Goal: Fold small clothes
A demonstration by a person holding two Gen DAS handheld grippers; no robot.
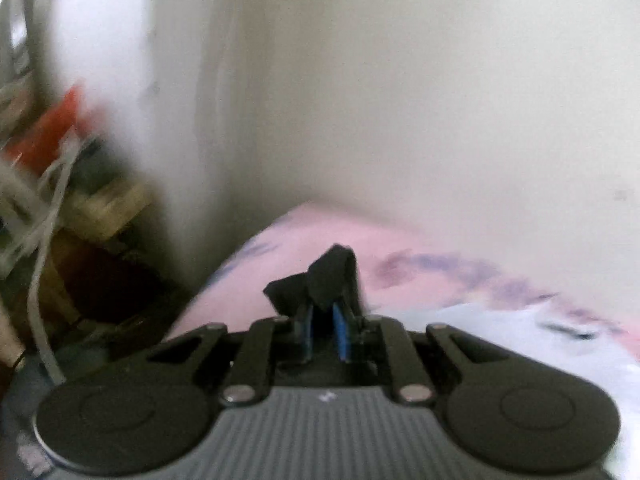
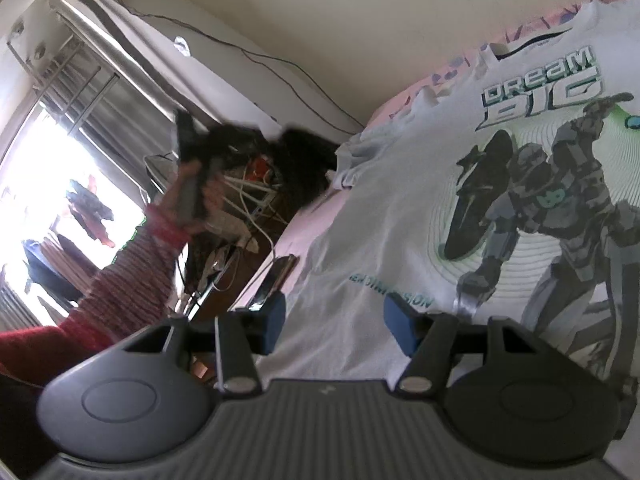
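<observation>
My left gripper (image 1: 325, 312) is shut on a small black garment (image 1: 320, 280), whose bunched cloth sticks up between the blue pads above the pink bed sheet (image 1: 304, 232). In the right wrist view the same left gripper (image 2: 192, 148) is held up in the air at the left, blurred, with the black garment (image 2: 296, 152) hanging from it. My right gripper (image 2: 336, 320) is open and empty, low over a white T-shirt (image 2: 360, 240) printed "DREAM BIG" that lies spread flat on the bed.
A pale wall (image 1: 400, 100) runs behind the bed. A cluttered wooden shelf with white cables (image 1: 60, 200) stands left of the bed. A bright window with bars (image 2: 60, 140) and the person's red striped sleeve (image 2: 132, 280) fill the left.
</observation>
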